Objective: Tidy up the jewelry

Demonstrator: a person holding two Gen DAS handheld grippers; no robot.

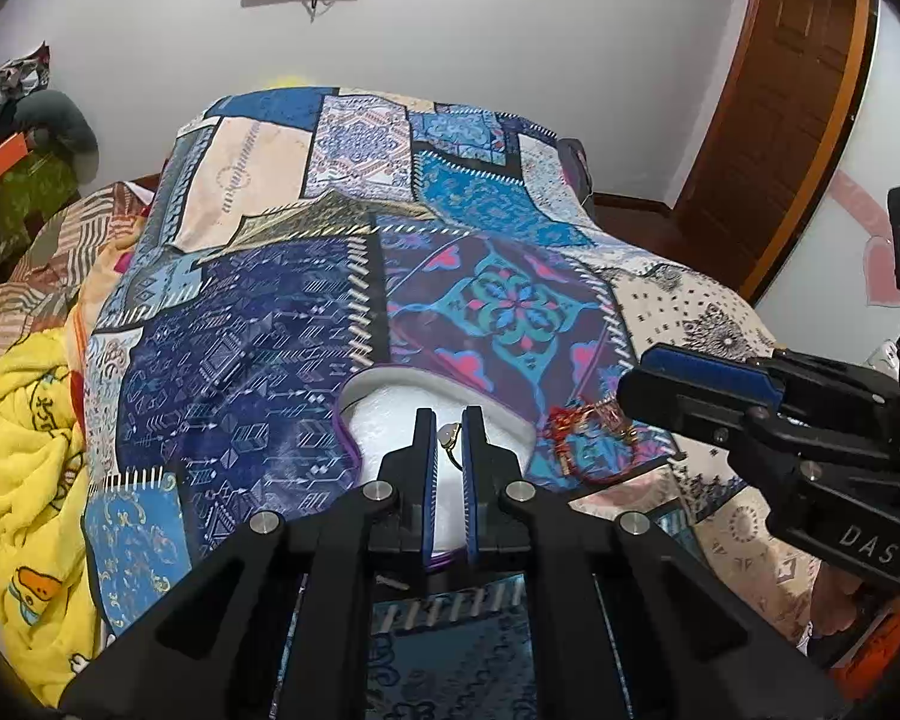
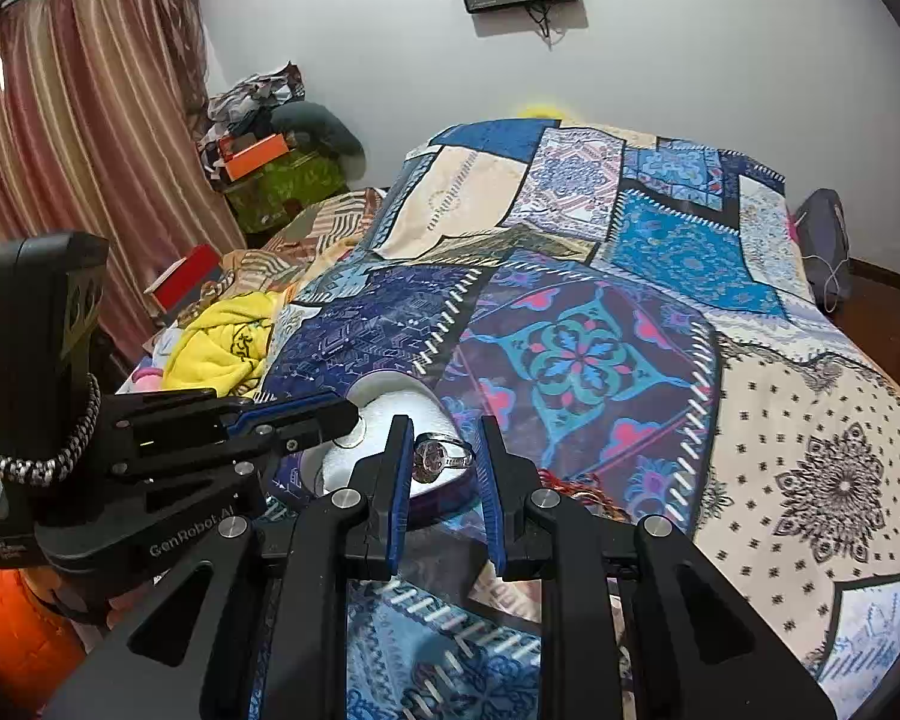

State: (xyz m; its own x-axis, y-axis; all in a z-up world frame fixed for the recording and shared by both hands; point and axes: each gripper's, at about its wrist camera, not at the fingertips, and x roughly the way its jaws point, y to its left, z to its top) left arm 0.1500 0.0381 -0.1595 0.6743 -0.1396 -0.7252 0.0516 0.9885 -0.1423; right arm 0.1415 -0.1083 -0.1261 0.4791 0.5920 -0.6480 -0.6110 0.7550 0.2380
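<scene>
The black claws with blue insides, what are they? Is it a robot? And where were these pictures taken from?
It's not a robot. A person holds two black pincer tools, one in each hand, and each has a camera looking along its fingers. One picture comes from the left gripper, the other from the right gripper. Below lies a blue patchwork bedspread with a white foam box with a purple rim and a red-and-gold thread bracelet. The left gripper pinches a thin gold ring with a pale stone. A silver ring with a dark oval stone sits between the right gripper's fingers. I can't tell if it's squeezed.
</scene>
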